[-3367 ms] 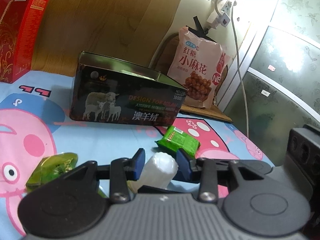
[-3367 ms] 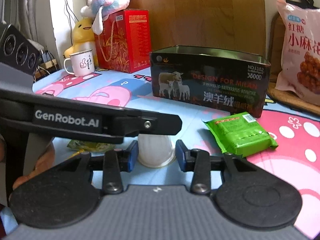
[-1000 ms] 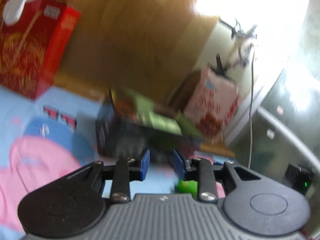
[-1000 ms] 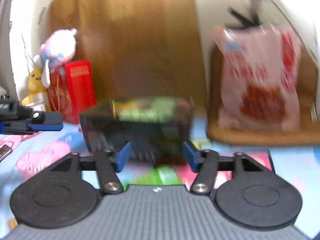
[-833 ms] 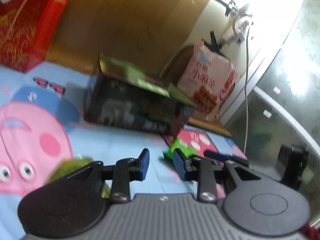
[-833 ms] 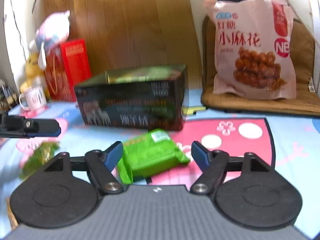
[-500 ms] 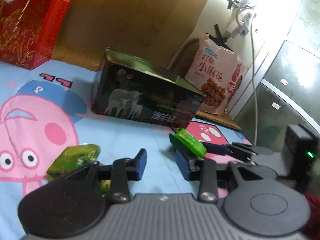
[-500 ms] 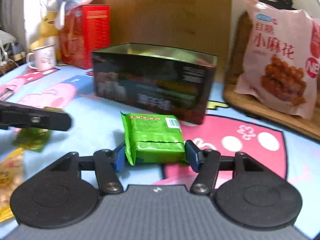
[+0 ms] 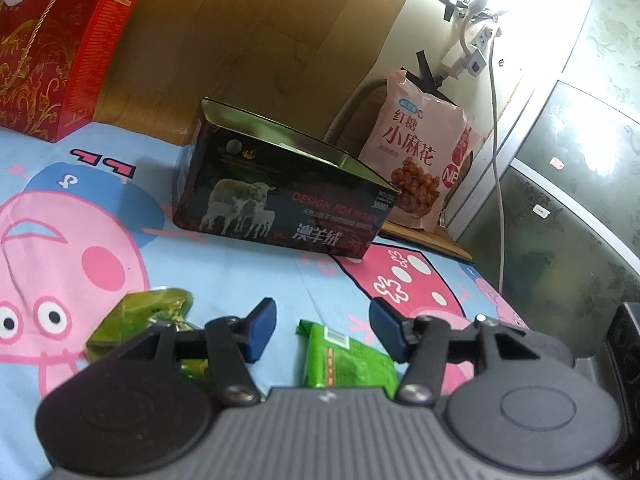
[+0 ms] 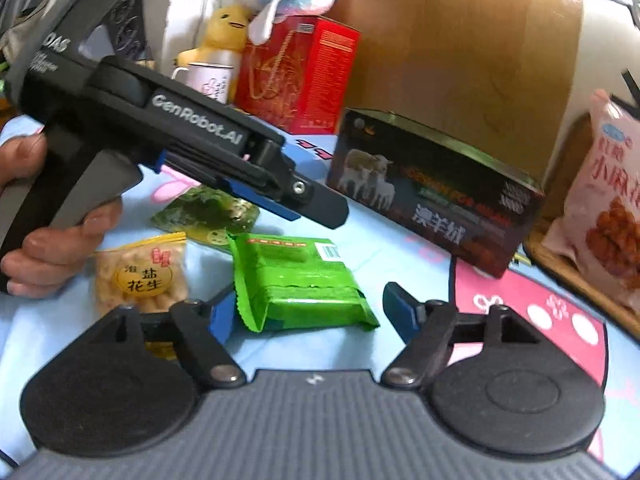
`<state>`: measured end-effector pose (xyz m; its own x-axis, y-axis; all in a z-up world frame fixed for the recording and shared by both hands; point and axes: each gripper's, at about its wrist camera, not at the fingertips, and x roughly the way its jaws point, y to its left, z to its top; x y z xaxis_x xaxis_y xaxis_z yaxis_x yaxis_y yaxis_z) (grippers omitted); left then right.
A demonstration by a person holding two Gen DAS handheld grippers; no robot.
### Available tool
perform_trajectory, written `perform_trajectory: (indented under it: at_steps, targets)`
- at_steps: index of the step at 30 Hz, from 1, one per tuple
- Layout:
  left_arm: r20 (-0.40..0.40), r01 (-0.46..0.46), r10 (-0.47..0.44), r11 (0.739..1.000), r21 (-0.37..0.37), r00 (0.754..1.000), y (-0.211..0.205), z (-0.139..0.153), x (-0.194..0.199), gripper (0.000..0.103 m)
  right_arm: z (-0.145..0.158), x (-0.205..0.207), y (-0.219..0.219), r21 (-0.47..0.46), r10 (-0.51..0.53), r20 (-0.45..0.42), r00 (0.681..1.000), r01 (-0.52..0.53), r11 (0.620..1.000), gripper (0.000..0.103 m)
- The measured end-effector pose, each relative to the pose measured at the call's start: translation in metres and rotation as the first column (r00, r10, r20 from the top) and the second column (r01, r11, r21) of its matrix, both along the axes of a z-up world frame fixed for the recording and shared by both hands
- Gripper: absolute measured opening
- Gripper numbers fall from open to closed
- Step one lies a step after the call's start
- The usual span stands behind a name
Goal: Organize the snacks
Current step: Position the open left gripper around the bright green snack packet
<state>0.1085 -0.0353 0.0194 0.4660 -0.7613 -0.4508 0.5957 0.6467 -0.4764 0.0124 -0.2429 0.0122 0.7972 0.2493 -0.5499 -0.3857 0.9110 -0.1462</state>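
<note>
On the cartoon-print surface, left view: left gripper fingers spread, just opening, empty, green packet lying below them. Right view: right gripper fingers wide, just widened, bracketing the packet untouched, aligned for transfer to the open tin.

Two black hand-held grippers with blue finger pads

The left gripper has a ribbed grey housing nearest the camera, flanked by two round black discs, each marked with an embossed circle. Black link arms run forward from silver screws to the blue pads; a small white logo sits at the housing's front edge. The right gripper is built alike, with the same grey ribs, black discs, silver screws and blue pads. Seen from its side in the right wrist view, the left gripper's black body bears white "GenRobot.AI" lettering above a grey trigger, gripped by a bare hand.
</note>
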Motion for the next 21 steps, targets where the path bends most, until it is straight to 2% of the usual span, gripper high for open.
perform_trajectory:
  at_steps: [11, 21]
  targets:
    - [-0.006, 0.017, -0.017, 1.0, 0.002, 1.0, -0.0008, -0.0007, 0.0, 0.055, -0.0022, 0.0, -0.0019, 0.019, -0.05, -0.017, 0.999, 0.05, 0.999, 0.088]
    - [-0.013, 0.023, -0.023, 1.0, 0.009, 1.0, -0.002, -0.0019, 0.001, 0.057, -0.0023, 0.003, -0.0059, 0.055, -0.095, -0.044, 0.994, 0.098, 0.994, 0.089]
